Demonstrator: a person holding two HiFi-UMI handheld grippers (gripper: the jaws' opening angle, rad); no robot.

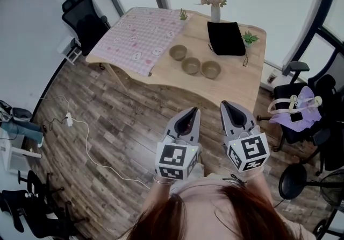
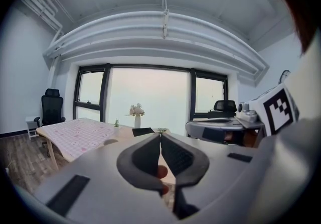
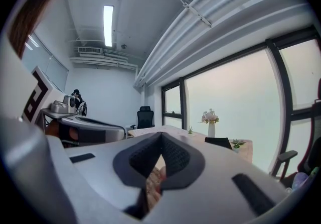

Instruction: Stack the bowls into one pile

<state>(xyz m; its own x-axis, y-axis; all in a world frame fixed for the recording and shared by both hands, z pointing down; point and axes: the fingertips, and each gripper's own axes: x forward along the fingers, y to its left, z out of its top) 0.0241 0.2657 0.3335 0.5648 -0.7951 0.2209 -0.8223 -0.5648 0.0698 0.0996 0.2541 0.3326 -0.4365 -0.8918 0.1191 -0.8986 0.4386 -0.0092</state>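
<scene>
Three olive-brown bowls stand apart in a row on the wooden table (image 1: 236, 80): the left bowl (image 1: 178, 52), the middle bowl (image 1: 191, 65) and the right bowl (image 1: 210, 69). Each is upright and looks empty. My left gripper (image 1: 188, 114) and right gripper (image 1: 230, 108) are held side by side close to the person's body, over the floor and well short of the table. Both point toward the table. The left gripper (image 2: 160, 135) has its jaws closed together with nothing between them. The right gripper (image 3: 161, 135) also has its jaws pressed shut and empty.
A pink checked cloth (image 1: 140, 34) covers the table's left half. A black pouch (image 1: 226, 38), a vase of flowers (image 1: 215, 5) and a small plant (image 1: 250, 37) stand behind the bowls. An office chair (image 1: 83, 15) is far left, a chair with a purple bag (image 1: 298, 110) at right, a cable (image 1: 86, 131) on the floor.
</scene>
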